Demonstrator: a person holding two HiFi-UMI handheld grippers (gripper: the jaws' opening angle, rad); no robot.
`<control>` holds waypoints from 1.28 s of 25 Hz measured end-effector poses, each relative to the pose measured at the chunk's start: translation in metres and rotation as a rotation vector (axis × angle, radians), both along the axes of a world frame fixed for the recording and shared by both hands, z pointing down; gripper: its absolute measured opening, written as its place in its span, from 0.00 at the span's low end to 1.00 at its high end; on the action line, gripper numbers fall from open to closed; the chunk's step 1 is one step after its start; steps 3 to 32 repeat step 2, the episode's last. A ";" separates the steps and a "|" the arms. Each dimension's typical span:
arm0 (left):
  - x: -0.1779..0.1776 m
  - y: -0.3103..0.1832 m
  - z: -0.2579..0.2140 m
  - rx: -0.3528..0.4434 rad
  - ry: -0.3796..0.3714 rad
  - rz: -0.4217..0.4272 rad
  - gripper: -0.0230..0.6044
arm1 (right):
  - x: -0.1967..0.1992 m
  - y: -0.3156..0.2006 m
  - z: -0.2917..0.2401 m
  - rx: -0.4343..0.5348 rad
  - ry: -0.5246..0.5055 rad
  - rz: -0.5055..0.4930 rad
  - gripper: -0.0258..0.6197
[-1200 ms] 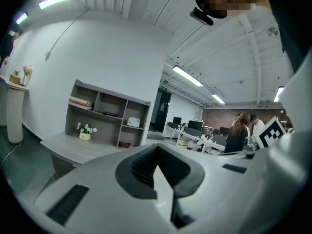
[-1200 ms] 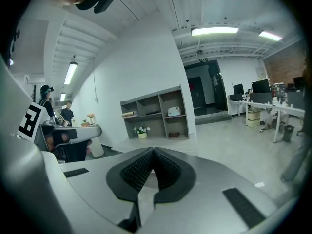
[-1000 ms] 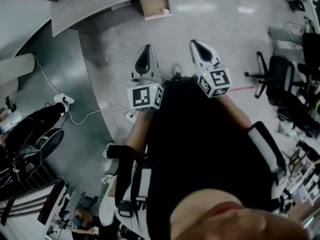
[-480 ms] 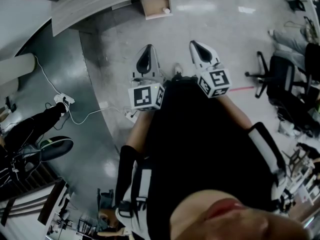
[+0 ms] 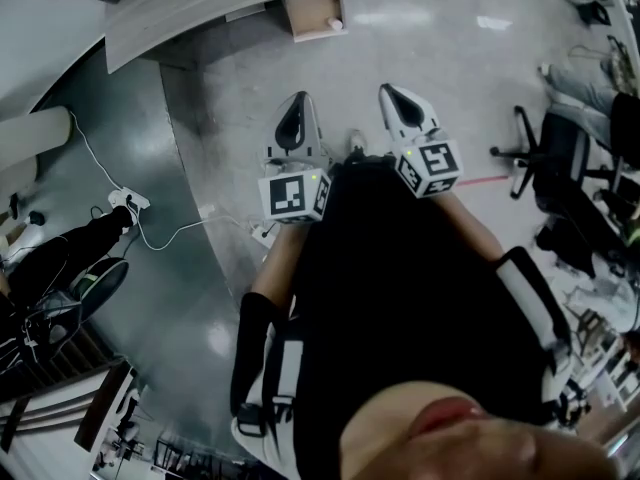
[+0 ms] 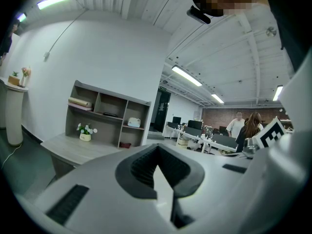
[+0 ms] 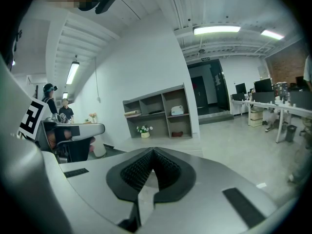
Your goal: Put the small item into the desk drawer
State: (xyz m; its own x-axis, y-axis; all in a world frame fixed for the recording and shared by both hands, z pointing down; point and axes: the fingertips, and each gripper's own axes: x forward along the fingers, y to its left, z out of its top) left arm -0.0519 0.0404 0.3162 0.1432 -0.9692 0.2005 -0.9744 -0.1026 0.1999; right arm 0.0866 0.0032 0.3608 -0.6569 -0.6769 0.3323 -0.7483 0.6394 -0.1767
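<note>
Two tongs, both closed tight with nothing between them: left tongs (image 5: 296, 99) and right tongs (image 5: 389, 89) are held side by side in front of the person, pointing to 12 o'clock. The drawer (image 5: 310, 10) stands pulled out of the worktop (image 5: 200, 3), at 12 from the tongs and well apart. A small white item (image 5: 334, 24) shows at the drawer's 4 o'clock corner. It looks to be inside, but it's too small to be sure. Risks: if it needs picking, closed tongs would just knock it around, so open before reaching. If the drawer needs shutting, the tips could slip off its front. The floor cable (image 5: 165, 235) and power strip (image 5: 125, 200) at 8 o'clock are a trip hazard on the walk in. The chair (image 5: 560, 158) sits off at 3. Writing: only square markers on the cubes (image 5: 293, 195), no brand or text readable.
</note>
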 end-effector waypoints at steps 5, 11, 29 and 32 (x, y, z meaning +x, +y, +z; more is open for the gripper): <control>-0.001 0.000 0.000 -0.001 0.002 -0.001 0.03 | -0.002 -0.001 -0.001 0.003 -0.003 -0.002 0.04; -0.001 0.000 0.000 -0.001 0.002 -0.001 0.03 | -0.002 -0.001 -0.001 0.003 -0.003 -0.002 0.04; -0.001 0.000 0.000 -0.001 0.002 -0.001 0.03 | -0.002 -0.001 -0.001 0.003 -0.003 -0.002 0.04; -0.001 0.000 0.000 -0.001 0.002 -0.001 0.03 | -0.002 -0.001 -0.001 0.003 -0.003 -0.002 0.04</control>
